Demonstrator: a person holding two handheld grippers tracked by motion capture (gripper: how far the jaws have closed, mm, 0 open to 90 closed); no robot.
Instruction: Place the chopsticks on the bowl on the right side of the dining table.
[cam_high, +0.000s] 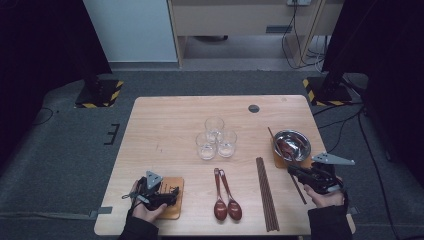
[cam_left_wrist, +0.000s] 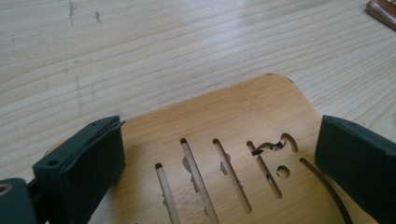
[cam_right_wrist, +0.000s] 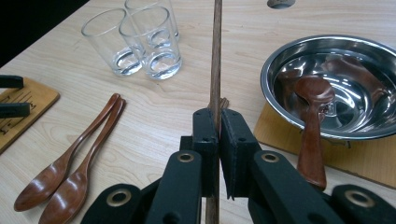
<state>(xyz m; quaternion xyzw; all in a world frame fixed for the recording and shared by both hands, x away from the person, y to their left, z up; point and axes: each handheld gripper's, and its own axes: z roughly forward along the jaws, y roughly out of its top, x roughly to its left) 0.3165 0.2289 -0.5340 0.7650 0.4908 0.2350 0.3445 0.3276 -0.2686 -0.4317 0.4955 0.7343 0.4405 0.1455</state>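
My right gripper is shut on a dark wooden chopstick, which runs straight ahead between the jaws, just left of the steel bowl. From above, this gripper sits at the table's right front with the chopstick slanting under it. A brown wooden spoon leans in the bowl, which stands on a wooden coaster. My left gripper is open, its jaws set to either side of a slotted wooden coaster at the front left.
Three empty glasses stand clustered mid-table. Two wooden spoons lie side by side at the front centre. More chopsticks lie parallel to their right. A round cable hole is near the far edge.
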